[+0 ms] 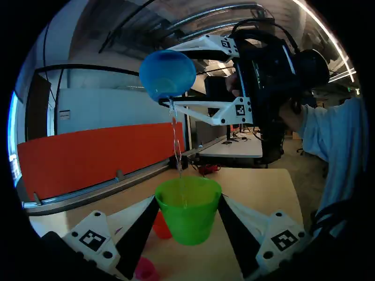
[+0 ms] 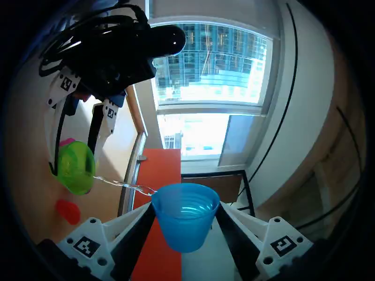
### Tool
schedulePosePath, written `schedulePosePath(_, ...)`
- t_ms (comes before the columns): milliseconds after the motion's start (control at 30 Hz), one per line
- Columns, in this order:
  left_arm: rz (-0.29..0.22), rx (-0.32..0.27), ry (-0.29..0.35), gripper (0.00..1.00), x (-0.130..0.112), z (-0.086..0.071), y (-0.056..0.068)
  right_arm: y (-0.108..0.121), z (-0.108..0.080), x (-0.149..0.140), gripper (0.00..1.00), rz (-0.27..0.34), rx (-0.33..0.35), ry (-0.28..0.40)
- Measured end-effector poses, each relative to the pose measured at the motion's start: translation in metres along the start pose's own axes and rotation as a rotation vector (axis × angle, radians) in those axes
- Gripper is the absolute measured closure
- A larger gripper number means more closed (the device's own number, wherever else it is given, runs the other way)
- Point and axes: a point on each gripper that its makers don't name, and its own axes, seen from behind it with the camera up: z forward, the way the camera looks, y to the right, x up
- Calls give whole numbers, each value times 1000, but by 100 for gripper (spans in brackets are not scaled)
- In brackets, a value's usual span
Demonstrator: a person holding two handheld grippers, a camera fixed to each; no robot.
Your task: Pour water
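Observation:
My left gripper point(image 1: 187, 220) is shut on a green cup point(image 1: 188, 214), held upright over the wooden table point(image 1: 262, 187). Above it my right gripper point(image 1: 187, 77) is shut on a blue cup point(image 1: 167, 74), tipped over on its side. A thin stream of water point(image 1: 176, 145) falls from the blue cup's rim into the green cup. In the right gripper view, my right gripper point(image 2: 186, 224) holds the blue cup point(image 2: 185, 220) with water inside, and the stream point(image 2: 124, 184) arcs to the green cup point(image 2: 74, 167) gripped by my left gripper point(image 2: 75, 154).
A red cup point(image 1: 161, 225) and a pink cup point(image 1: 145, 269) stand on the table below the green cup. An orange wall panel point(image 1: 93, 152) runs behind the table. A person's sleeve point(image 1: 335, 140) is at the right. A large window point(image 2: 211, 84) shows in the right gripper view.

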Motion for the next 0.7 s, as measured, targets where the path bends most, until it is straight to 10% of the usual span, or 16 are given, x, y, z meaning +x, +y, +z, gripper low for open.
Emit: schedulePosePath(700, -2, 2, 8, 14, 1, 0, -2, -8, 3, 13, 10, -137, 2, 3)
